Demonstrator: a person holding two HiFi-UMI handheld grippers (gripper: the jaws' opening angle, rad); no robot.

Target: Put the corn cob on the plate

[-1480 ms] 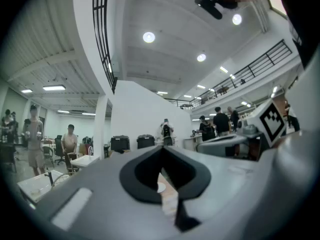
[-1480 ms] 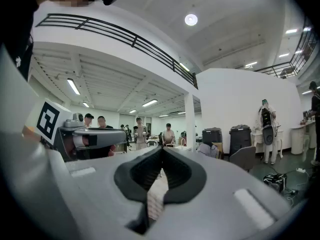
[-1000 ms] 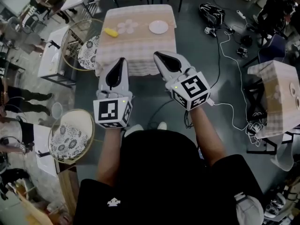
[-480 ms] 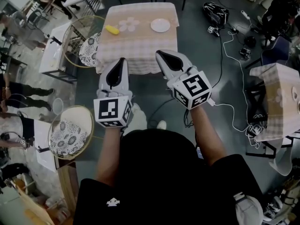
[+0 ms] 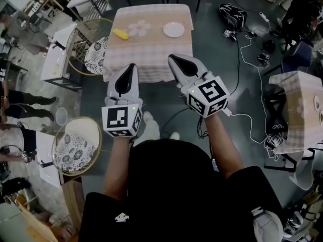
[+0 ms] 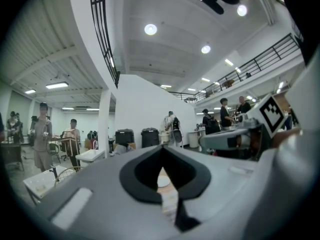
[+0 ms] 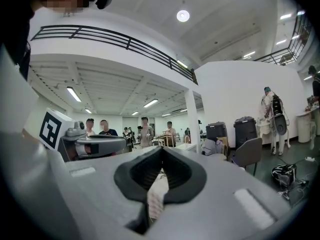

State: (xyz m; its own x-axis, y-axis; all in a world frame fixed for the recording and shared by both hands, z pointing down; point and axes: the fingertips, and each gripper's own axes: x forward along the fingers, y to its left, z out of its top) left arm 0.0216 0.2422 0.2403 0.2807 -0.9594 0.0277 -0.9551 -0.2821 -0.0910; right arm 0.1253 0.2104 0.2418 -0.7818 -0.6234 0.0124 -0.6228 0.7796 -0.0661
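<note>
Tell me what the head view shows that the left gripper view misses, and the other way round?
Only the head view: the corn cob lying on the checked table, left of the plate. Only the left gripper view: ceiling lights, a balcony railing, people standing far off. Both: the left gripper, jaws shut and empty, the right gripper beside it, and a sliver of that table.

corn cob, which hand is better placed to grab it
Left, probably. The corn cob lies on the left half of the table, ahead of the left tool; the plate sits ahead of the right tool. Both are shut, short of the table.
</note>
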